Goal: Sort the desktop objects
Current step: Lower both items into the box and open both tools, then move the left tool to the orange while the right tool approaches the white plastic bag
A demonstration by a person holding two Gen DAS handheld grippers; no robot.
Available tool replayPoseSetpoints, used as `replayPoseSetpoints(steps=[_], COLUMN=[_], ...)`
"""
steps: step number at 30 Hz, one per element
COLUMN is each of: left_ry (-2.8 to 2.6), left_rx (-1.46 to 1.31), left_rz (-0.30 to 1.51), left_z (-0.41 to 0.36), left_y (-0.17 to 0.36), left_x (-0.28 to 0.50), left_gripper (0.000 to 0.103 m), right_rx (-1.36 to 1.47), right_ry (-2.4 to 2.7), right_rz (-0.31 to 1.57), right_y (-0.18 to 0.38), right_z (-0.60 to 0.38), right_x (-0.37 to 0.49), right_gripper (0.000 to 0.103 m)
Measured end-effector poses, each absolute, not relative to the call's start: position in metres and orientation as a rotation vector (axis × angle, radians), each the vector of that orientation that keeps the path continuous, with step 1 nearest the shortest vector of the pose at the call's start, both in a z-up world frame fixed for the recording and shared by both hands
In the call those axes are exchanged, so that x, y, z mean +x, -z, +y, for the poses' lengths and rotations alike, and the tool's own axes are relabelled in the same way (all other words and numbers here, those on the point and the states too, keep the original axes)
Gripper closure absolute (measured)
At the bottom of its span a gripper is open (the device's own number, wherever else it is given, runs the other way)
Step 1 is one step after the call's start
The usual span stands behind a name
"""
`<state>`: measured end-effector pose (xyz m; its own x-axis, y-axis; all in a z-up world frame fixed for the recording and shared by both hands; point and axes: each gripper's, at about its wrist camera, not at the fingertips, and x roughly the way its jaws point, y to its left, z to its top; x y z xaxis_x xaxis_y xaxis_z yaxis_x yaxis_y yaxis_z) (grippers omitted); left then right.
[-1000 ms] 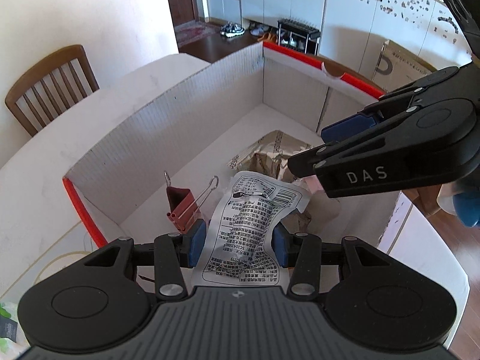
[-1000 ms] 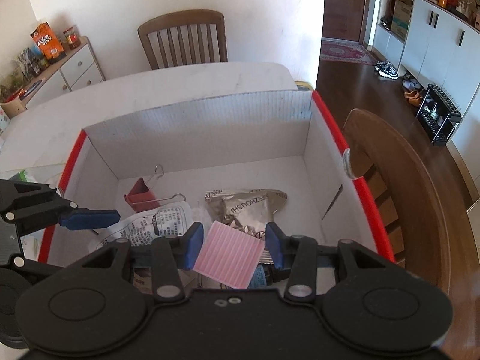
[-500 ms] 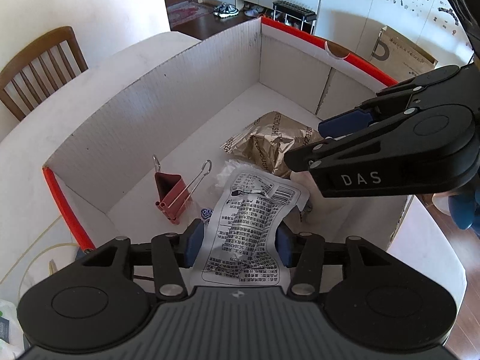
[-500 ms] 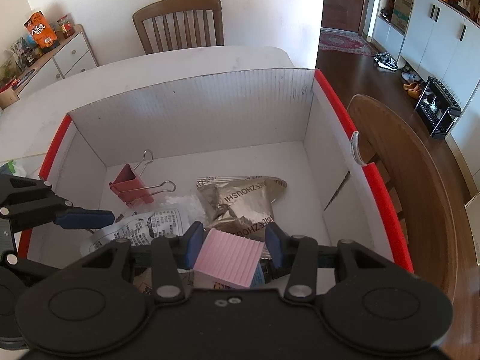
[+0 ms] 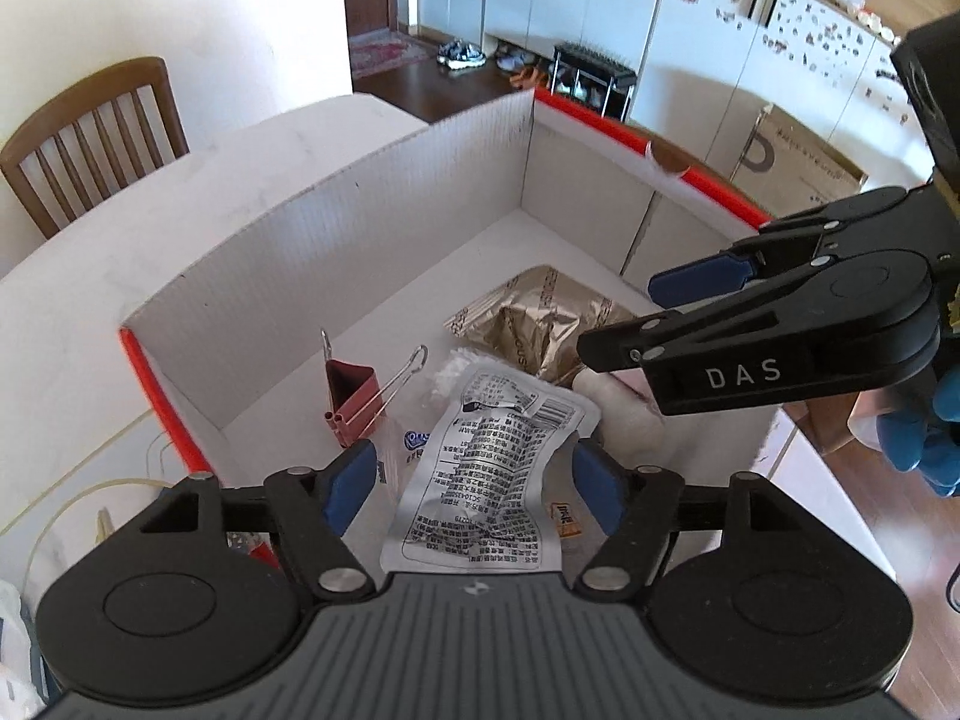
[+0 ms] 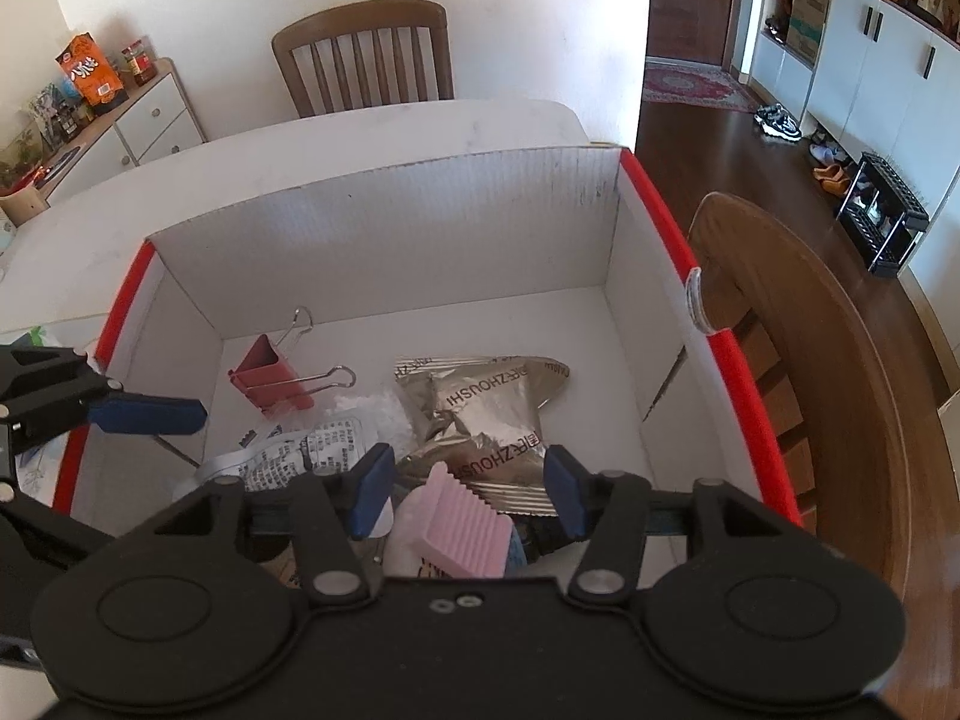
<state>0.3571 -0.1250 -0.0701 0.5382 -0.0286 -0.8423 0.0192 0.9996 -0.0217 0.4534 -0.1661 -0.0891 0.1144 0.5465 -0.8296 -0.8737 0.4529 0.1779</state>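
Note:
Both grippers hang over a white cardboard box (image 5: 360,252) (image 6: 390,252) with a red rim. My left gripper (image 5: 474,480) is opening. A silver printed packet (image 5: 486,468) lies loose between its blue pads, which do not press on it. My right gripper (image 6: 468,483) is opening too. A pink ridged block (image 6: 462,531) sits low between its pads, free of them. On the box floor lie a red binder clip (image 5: 354,402) (image 6: 270,381) and a gold foil packet (image 5: 534,324) (image 6: 486,414). The right gripper (image 5: 648,315) reaches in from the right.
The box stands on a white table (image 6: 360,144). A wooden chair (image 6: 780,360) is right beside the box, and another chair (image 6: 366,54) stands at the table's far side. A blue-gloved hand (image 5: 924,432) holds the right gripper. A cluttered sideboard (image 6: 138,114) is far left.
Both pairs of jaws have widened. The silver packet has come free of the left pads, and the pink block has slipped lower out of the right pads. The hands have stayed over the box.

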Motion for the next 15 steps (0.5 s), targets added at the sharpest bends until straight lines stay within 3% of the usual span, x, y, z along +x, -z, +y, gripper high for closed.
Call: replayPoseSetpoints(steps=[5,15], left_ry=[0.018,-0.032], left_rx=[-0.026,-0.068], left_rz=[0.937,0.852], left_z=[-0.121,-0.102], left_y=[0.051,0.022], left_x=[0.336,0.286], left_gripper=[0.032,0.032], right_rx=[-0.374,-0.344], right_ry=[-1.115,-1.177], right_rz=[0.967,0.92], right_y=[0.074,0.041], right_z=[-0.175,-0.184], right_x=[0.45,0.426], right_gripper=[0.038,0.036])
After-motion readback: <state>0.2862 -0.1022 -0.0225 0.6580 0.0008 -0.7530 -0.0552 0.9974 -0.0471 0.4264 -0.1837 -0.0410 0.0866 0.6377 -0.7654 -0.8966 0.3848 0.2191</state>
